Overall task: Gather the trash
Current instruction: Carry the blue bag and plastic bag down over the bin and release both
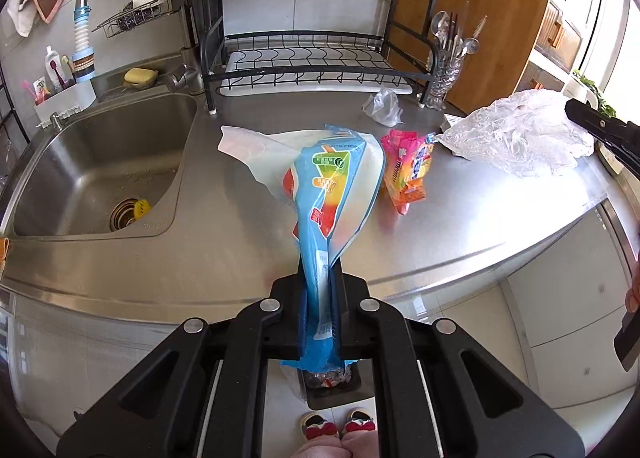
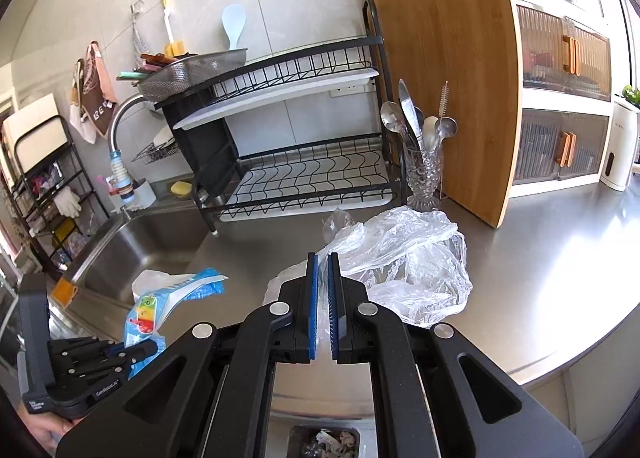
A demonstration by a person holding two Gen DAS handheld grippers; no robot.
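Left gripper (image 1: 320, 314) is clamping the blue snack wrapper (image 1: 334, 194) by its bottom end, out past the steel counter (image 1: 460, 218) edge, above the floor trash bin (image 1: 334, 386). Risk as I judge it: the thin film is slipping from the pads, or its loose top is snagging the white bag (image 1: 248, 146) behind it. Wrapper's long axis is running straight away from the gripper, top pointing toward the dish rack (image 1: 304, 58). Right gripper (image 2: 323, 306) is nearly closed on nothing, hanging near the clear plastic bag (image 2: 404, 262).
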